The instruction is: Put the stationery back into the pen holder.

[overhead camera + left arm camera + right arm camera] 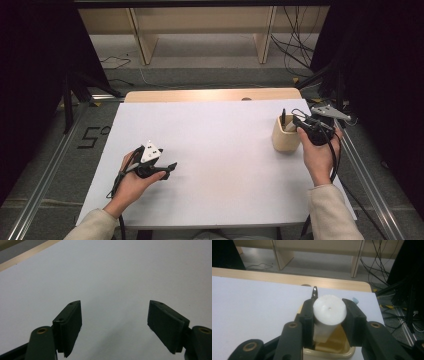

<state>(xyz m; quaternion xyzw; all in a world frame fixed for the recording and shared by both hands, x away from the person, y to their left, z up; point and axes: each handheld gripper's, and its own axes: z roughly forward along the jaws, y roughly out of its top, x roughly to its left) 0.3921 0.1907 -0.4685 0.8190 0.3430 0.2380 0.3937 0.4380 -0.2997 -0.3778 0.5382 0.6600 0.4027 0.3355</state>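
A beige cup (285, 140) stands at the right of the white sheet (210, 150). My right gripper (296, 122) hangs over its mouth, shut on a white cylinder (290, 127). In the right gripper view the cylinder (329, 310) sits upright between the two pads of the right gripper (328, 302), its lower end inside the cup (334, 351). A thin black stick with a clip (314, 292) rises from the cup's far side. My left gripper (170, 167) lies low over the sheet at the left, open, with nothing between its jaws; its own view, the left gripper (115, 305), confirms this.
The wooden table edge (210, 94) runs along the back. Beyond it are shelf legs (145, 45) and floor cables (295, 45). Metal rails (45, 170) flank the table. A small pale blue thing (355, 300) lies on the sheet behind the cup.
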